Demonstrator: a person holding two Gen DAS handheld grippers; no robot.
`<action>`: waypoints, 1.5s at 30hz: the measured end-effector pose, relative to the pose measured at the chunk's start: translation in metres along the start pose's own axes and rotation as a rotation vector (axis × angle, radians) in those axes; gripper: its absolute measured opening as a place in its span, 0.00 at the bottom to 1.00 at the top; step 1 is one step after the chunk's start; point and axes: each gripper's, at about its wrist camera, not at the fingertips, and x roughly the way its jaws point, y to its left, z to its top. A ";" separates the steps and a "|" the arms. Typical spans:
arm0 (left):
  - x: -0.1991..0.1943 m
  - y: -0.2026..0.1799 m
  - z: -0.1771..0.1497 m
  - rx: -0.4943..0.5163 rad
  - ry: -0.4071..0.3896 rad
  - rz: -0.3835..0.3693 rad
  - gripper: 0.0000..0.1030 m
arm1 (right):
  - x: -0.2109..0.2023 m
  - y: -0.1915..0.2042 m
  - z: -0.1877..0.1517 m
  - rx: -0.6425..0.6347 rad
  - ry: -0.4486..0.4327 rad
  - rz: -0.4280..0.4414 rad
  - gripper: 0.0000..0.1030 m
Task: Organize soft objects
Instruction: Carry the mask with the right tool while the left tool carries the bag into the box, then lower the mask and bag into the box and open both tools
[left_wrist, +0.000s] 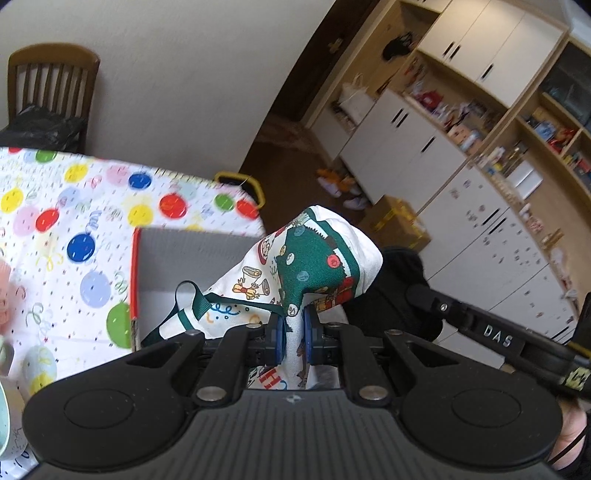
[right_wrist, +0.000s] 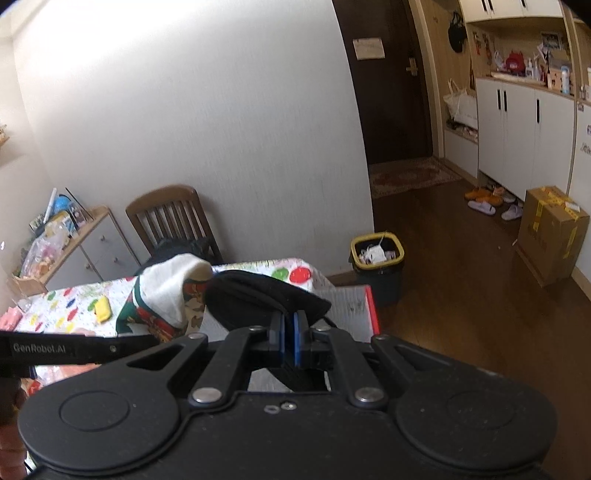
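My left gripper (left_wrist: 293, 334) is shut on a white cloth bag with a green cartoon print (left_wrist: 314, 266), pinched between its blue pads; the bag rises in a hump above the jaws, and a green ribbon loop (left_wrist: 186, 295) hangs to its left. My right gripper (right_wrist: 289, 338) is shut on a black soft cloth (right_wrist: 258, 299) that bulges up and left of the jaws. In the right wrist view the printed bag (right_wrist: 166, 295) hangs just left of the black cloth. Both hang over a grey box with a red edge (left_wrist: 192, 254), also seen as box (right_wrist: 354, 306).
The table wears a polka-dot cloth (left_wrist: 66, 221). A wooden chair (right_wrist: 170, 218) stands against the wall behind it. A black bin with a yellow rim (right_wrist: 376, 258) sits on the floor past the table's corner. A cardboard box (right_wrist: 550, 236) and white cabinets (right_wrist: 517, 122) stand at right.
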 end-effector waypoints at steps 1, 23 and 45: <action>0.005 0.003 -0.001 0.001 0.009 0.009 0.10 | 0.005 -0.001 -0.001 0.004 0.009 -0.001 0.04; 0.064 0.002 -0.027 0.093 0.146 0.062 0.10 | 0.060 0.004 -0.040 -0.043 0.217 -0.007 0.05; 0.041 -0.016 -0.043 0.129 0.140 0.056 0.29 | 0.031 -0.008 -0.040 -0.020 0.226 0.052 0.16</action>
